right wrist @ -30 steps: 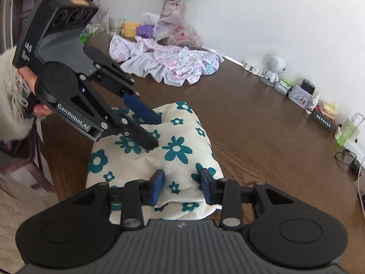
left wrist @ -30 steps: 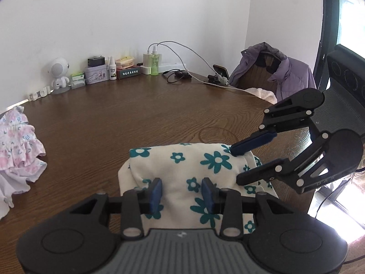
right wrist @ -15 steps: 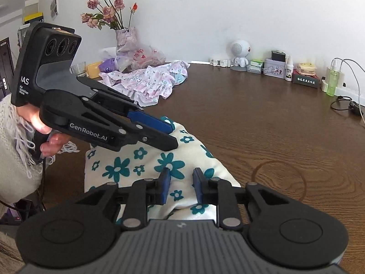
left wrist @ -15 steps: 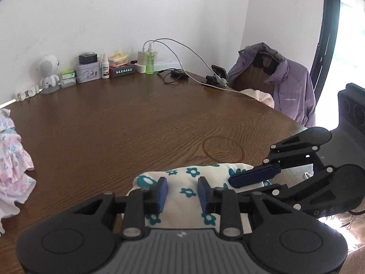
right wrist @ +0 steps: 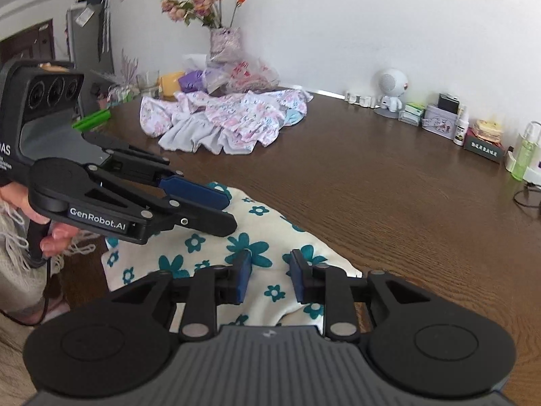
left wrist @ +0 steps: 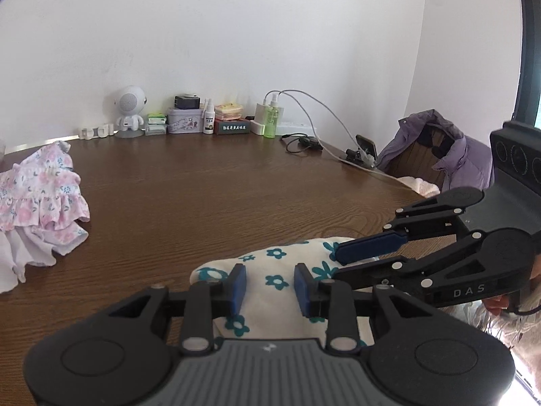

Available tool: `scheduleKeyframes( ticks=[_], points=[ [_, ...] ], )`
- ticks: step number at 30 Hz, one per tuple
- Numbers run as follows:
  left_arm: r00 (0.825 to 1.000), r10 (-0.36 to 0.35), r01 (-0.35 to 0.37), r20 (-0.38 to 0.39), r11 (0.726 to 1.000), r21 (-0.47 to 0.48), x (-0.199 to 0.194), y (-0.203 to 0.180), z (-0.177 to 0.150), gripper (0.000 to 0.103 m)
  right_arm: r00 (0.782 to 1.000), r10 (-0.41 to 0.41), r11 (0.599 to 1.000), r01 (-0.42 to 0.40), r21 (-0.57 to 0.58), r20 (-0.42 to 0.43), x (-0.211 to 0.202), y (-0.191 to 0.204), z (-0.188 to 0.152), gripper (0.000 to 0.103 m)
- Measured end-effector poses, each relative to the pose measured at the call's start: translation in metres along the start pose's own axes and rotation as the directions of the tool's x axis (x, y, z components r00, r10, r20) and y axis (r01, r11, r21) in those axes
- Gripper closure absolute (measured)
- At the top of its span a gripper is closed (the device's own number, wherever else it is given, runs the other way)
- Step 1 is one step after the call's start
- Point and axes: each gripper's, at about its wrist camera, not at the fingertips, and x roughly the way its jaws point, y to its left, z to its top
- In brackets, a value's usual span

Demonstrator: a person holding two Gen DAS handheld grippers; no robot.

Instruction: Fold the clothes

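Note:
A cream garment with teal flowers point(left wrist: 277, 270) lies folded on the brown table point(left wrist: 203, 203) at its near edge. My left gripper point(left wrist: 269, 287) hovers over the garment's near part. Its jaws are opening, the cloth lies flat under the gap, and neither pad presses on it. From the right, my right gripper point(left wrist: 338, 265) reaches low over the same garment. In the right wrist view the garment point(right wrist: 209, 253) spreads below my right gripper point(right wrist: 270, 279). These jaws are opening too, with flat cloth beneath them. My left gripper point(right wrist: 219, 209) comes in from the left, held by a hand point(right wrist: 50, 237).
A heap of pink floral clothes point(left wrist: 40, 196) lies to the left, also seen as the pink heap point(right wrist: 230, 118) below a vase of flowers point(right wrist: 225, 44). Small boxes and bottles point(left wrist: 189, 121) line the wall. A chair with a purple jacket point(left wrist: 449, 155) stands at the right.
A second ago the garment stood as a puffed mound between the grippers; it now lies lower and flatter. Both pairs of jaws narrowed half a second ago and stand wider now. Both views have swung.

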Motion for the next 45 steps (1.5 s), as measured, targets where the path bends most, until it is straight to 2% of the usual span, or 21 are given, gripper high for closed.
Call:
scheduleKeyframes(
  ticks=[2, 4, 5, 7, 8, 14, 18, 24, 31, 37, 41, 45],
  points=[
    [0.998, -0.028, 0.030, 0.048, 0.998, -0.055, -0.014, 0.005, 0.006, 0.032, 0.997, 0.010, 0.994, -0.018, 0.104, 0.073, -0.018, -0.005, -0.003, 0.061],
    [0.994, -0.037, 0.049, 0.105, 0.992, -0.115, -0.029, 0.009, 0.009, 0.011, 0.990, 0.017, 0.982, -0.043, 0.181, 0.142, -0.036, -0.008, -0.008, 0.042],
    [0.991, -0.037, 0.055, 0.128, 0.988, -0.142, -0.035, 0.011, 0.010, 0.010, 0.985, 0.016, 0.975, -0.053, 0.214, 0.170, -0.045, -0.009, -0.011, 0.036],
    [0.989, -0.028, 0.055, 0.146, 0.981, -0.186, -0.045, 0.014, 0.009, 0.006, 0.979, 0.006, 0.957, -0.065, 0.283, 0.205, -0.057, -0.011, -0.017, 0.007],
    [0.990, -0.014, 0.044, 0.142, 0.978, -0.206, -0.048, 0.014, 0.007, 0.000, 0.978, 0.000, 0.946, -0.067, 0.317, 0.207, -0.061, -0.013, -0.021, 0.002],
    [0.995, 0.081, -0.060, 0.062, 0.957, -0.283, -0.057, 0.005, -0.017, 0.000, 0.987, -0.089, 0.870, 0.011, 0.493, 0.135, -0.063, -0.015, -0.047, 0.000],
    [0.995, 0.097, -0.083, 0.031, 0.951, -0.298, -0.061, 0.001, -0.028, 0.000, 0.989, -0.117, 0.819, 0.044, 0.572, 0.093, -0.058, -0.013, -0.062, 0.000],
    [0.992, 0.122, -0.106, 0.032, 0.945, -0.310, -0.066, 0.006, -0.030, 0.000, 0.990, -0.121, 0.816, 0.054, 0.575, 0.078, -0.050, -0.013, -0.062, 0.000],
    [0.995, 0.101, -0.095, -0.007, 0.914, -0.395, -0.058, 0.022, -0.031, 0.000, 0.991, -0.120, 0.791, 0.059, 0.609, 0.060, -0.044, -0.019, -0.066, 0.000],
    [0.998, 0.061, -0.060, -0.009, 0.912, -0.406, -0.051, 0.026, -0.024, 0.000, 0.992, -0.112, 0.787, 0.052, 0.615, 0.058, -0.039, -0.025, -0.065, 0.000],
    [0.998, 0.060, -0.066, -0.029, 0.915, -0.398, -0.043, 0.029, -0.020, 0.000, 0.994, -0.097, 0.782, 0.043, 0.622, 0.055, -0.032, -0.031, -0.063, 0.000],
    [0.999, 0.017, -0.031, -0.040, 0.912, -0.409, -0.028, 0.039, -0.017, 0.000, 0.997, -0.073, 0.783, 0.035, 0.621, 0.037, -0.021, -0.036, -0.062, 0.000]
  ],
)
